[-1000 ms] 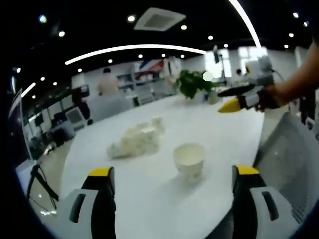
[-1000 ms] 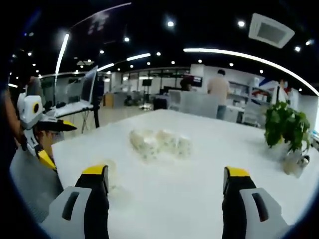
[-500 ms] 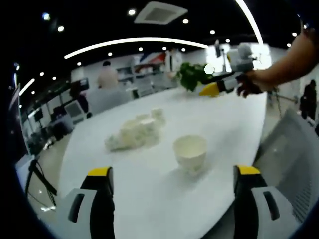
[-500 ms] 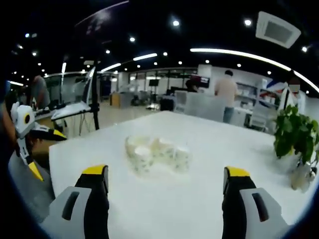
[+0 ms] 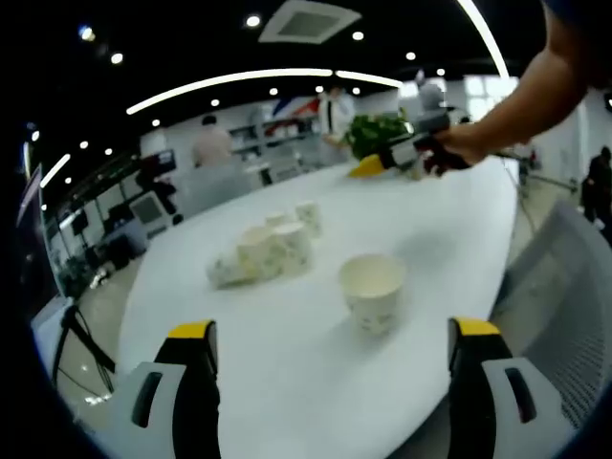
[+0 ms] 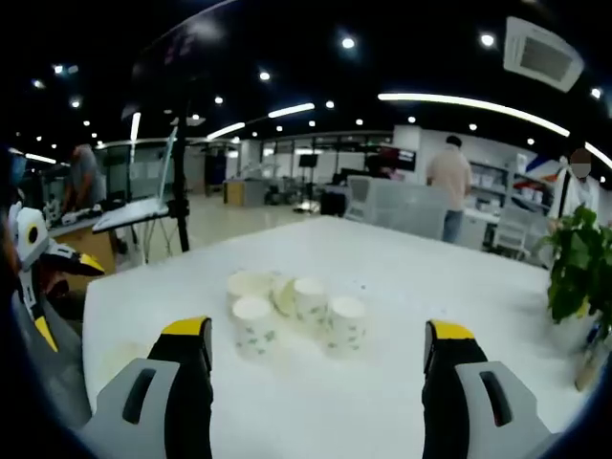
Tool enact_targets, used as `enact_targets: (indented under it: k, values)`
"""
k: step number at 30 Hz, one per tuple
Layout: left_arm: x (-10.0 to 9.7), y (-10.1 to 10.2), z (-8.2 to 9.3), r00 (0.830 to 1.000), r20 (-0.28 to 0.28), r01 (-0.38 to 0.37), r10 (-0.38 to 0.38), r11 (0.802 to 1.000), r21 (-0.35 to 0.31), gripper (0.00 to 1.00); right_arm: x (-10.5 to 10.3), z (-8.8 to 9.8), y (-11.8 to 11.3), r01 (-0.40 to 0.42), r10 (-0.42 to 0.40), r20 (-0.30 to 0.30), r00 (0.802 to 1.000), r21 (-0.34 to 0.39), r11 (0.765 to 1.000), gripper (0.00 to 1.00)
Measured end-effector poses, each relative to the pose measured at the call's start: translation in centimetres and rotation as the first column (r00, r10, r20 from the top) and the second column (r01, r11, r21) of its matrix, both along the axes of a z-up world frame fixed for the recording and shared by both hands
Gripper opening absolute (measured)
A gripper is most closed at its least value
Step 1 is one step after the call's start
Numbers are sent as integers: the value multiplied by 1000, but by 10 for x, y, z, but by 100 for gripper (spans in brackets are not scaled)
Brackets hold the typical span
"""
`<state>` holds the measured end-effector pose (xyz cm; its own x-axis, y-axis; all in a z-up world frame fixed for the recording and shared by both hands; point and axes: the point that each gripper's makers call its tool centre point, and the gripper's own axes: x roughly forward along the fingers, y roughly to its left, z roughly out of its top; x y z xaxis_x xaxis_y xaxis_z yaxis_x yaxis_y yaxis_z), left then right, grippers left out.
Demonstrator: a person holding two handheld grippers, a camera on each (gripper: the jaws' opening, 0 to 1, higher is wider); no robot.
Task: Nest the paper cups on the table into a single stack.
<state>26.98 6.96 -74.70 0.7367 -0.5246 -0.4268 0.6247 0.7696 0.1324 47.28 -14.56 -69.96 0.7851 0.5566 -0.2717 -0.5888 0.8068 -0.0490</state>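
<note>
White worktop (image 5: 449,229), round-edged, carries all the paper cups. My left claw (image 5: 335,378) is spread wide w/ nothing between its yellow-tipped jaws; a single paper cup (image 5: 373,292) stands upright, mouth up, just ahead of it, between the jaws in left gripper view. Farther back sits a cluster of cups (image 5: 263,251), some upright, at least one on its side, touching each other, well apart from the single cup. Right claw (image 6: 311,378) is also released, jaws wide, holding nothing; the same cluster (image 6: 296,311) sits just ahead of it in right gripper view. I see the right claw (image 5: 373,164) held by a hand over the worktop's far side, near a potted plant (image 5: 375,132).
</note>
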Motion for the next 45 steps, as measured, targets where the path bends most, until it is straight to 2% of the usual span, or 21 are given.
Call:
enact_targets:
  k: [3,8,10,13,17,22,28,37,40,45]
  values:
    - [2,-2,1,1000,14,13,-13,1000,9,99,15,-7,3,-26,26,5,1000,-22,999,90]
    - [5,4,2,999,32,-19,19,1000,3,99,47,-21,7,-47,47,-11,999,-4,999,90]
    - [5,7,-5,999,33,-19,16,997,69,99,56,-23,10,-61,61,-11,998,1,998,89]
    - [4,7,-8,1000,22,-18,16,998,62,99,71,-30,14,-75,75,-22,997,-6,997,87]
    - [4,12,-8,999,22,-45,43,997,64,99,93,-33,16,-75,75,-23,997,3,997,86]
    - [3,12,-11,999,11,-42,41,996,74,99,118,-32,23,-74,74,-14,997,16,997,85]
    - [3,14,-13,999,7,-49,48,995,87,99,123,-43,27,-73,73,-28,997,23,997,83]
    - [0,16,-17,999,-6,-49,50,994,97,99,124,-82,29,-52,50,-94,994,-20,998,68]
    - [1,17,-17,998,-19,-59,60,995,78,99,124,-93,28,-42,39,-116,992,-17,999,65]
    - [1,13,-13,997,-44,-64,65,998,23,99,126,-98,31,-45,44,-131,990,-5,999,57]
